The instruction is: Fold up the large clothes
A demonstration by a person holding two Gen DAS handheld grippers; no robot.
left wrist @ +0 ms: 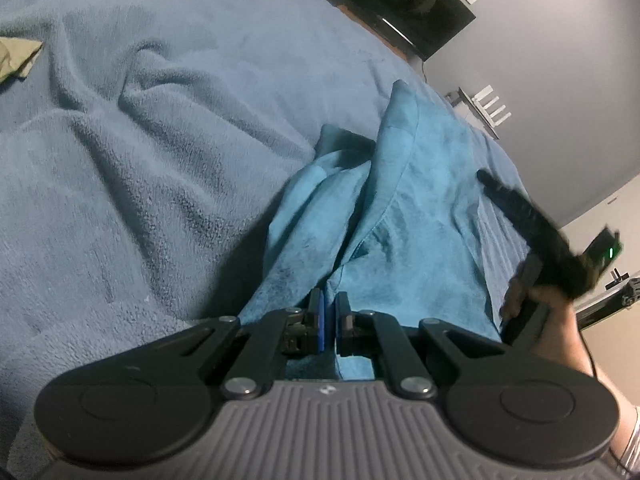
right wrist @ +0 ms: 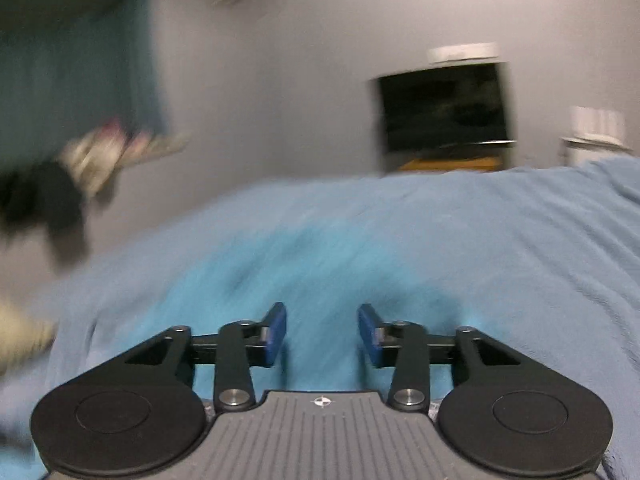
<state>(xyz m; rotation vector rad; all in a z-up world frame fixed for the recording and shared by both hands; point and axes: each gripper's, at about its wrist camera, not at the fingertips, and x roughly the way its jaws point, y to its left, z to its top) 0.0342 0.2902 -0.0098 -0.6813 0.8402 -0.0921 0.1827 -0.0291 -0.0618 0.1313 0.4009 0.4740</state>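
Left claw (left wrist: 328, 322) pinching the teal garment (left wrist: 400, 208) hem; right claw (right wrist: 322, 334) spread, empty. Next we need a second grip.

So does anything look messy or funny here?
Yes. The teal garment is bunched up in folds, not flat, with the left gripper pinching one edge. The blanket beneath is wrinkled too. The right gripper is open and holds nothing.
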